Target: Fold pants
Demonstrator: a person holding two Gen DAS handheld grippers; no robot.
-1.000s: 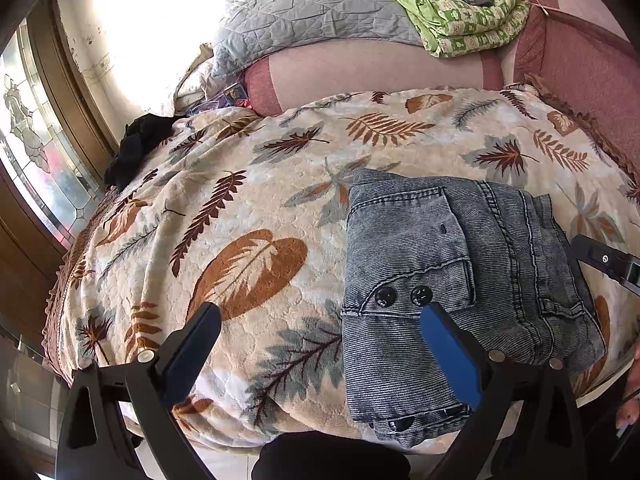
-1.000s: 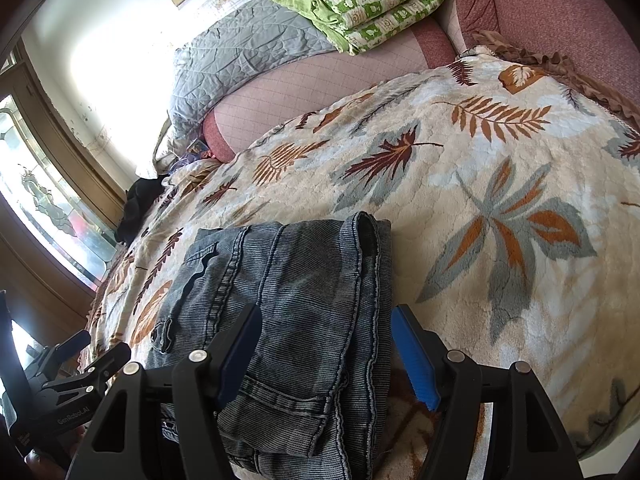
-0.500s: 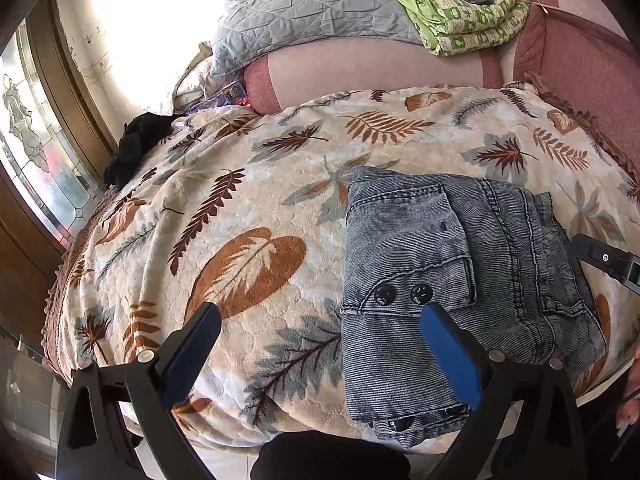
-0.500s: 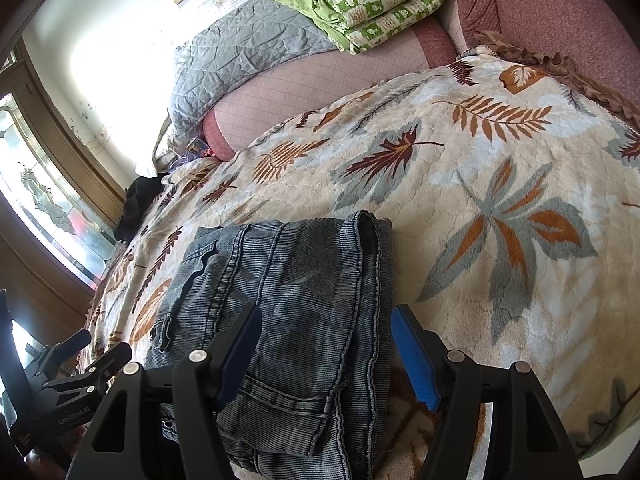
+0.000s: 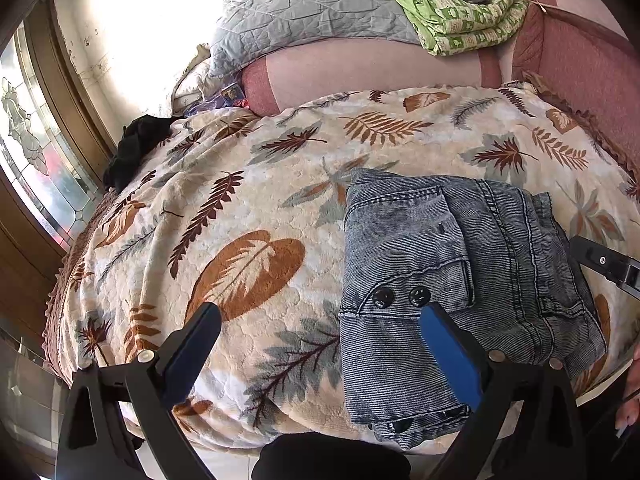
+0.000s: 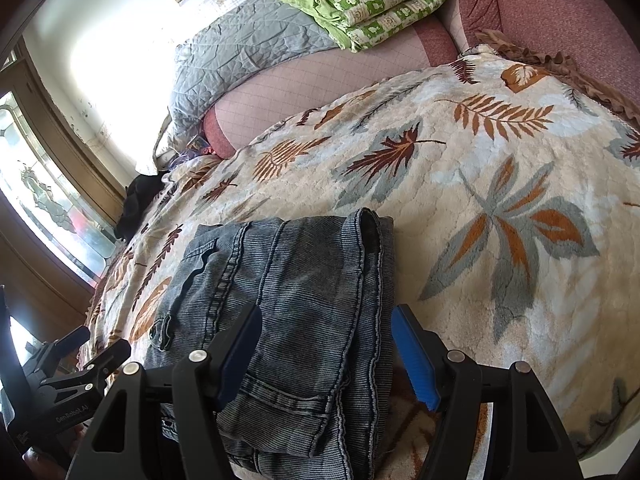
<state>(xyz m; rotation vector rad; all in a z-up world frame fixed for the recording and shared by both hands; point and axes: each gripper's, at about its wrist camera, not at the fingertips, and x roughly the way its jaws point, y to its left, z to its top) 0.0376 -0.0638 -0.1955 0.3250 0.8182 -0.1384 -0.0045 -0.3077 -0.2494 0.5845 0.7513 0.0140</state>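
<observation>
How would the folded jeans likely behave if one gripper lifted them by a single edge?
The folded jeans would probably sag and come unfolded: they are soft stacked layers with loose hems showing. The thick ribbed denim looks fairly heavy for its bulk. On the plush leaf-print blanket they would likely drag and bunch when pushed, not slide.

change: none | pants (image 5: 448,280): unmoved | tongs: unmoved

Ribbed, faded denim pants (image 5: 452,276) lie on a plush, fleecy blanket (image 5: 248,248).
</observation>
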